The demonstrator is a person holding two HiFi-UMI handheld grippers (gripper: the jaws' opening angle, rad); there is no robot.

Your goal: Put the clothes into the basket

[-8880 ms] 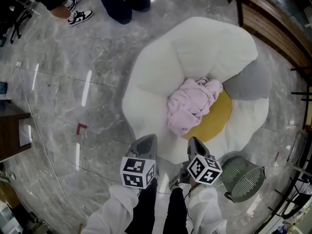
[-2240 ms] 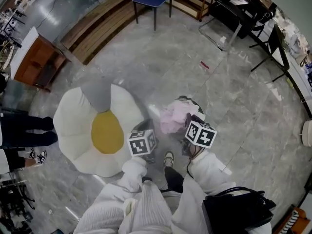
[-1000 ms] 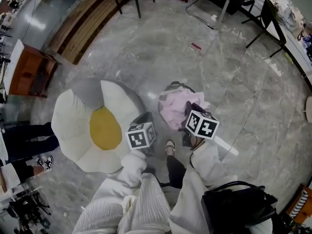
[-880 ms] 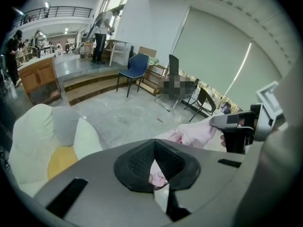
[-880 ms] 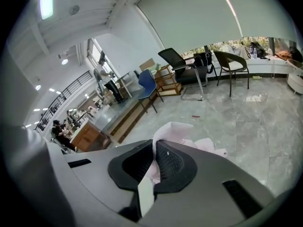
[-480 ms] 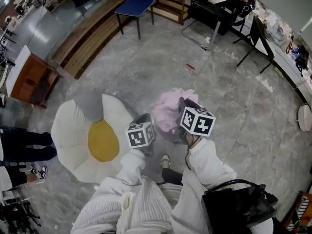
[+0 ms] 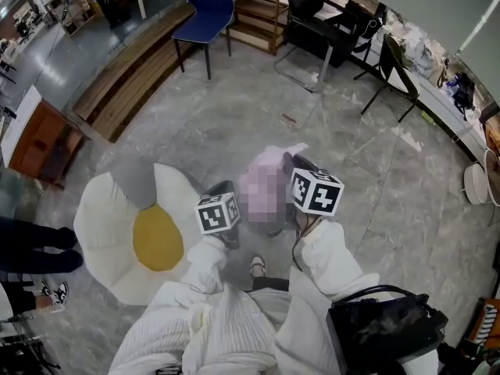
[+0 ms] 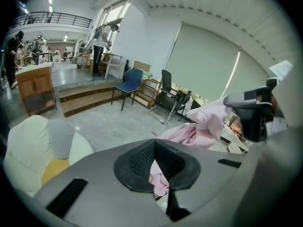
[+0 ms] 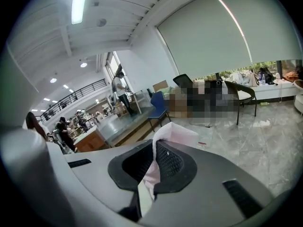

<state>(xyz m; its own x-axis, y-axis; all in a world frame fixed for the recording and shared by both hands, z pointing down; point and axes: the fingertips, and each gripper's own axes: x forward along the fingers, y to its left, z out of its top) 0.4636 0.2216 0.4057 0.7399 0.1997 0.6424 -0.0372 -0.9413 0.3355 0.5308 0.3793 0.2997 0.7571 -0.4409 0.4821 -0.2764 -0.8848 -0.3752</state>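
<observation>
Bright, even indoor light: a ceiling strip lamp (image 9: 78,4) and small spots glow overhead, and the polished floor (image 7: 351,170) carries a pale sheen with only faint shadows. All views bulge fisheye — the gripper views darken to black at the corners.

I count one left gripper (image 8: 156,172), one right gripper (image 9: 152,167), one garment (image 7: 273,161), one cushion (image 7: 100,226) beside the garment, one blue chair (image 7: 211,0) beyond it

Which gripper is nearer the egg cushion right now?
Left. In the head view the left gripper sits just beside the cushion edge, shut on the pink cloth. The right gripper grips the same cloth on its far side, farther from the cushion.
</observation>
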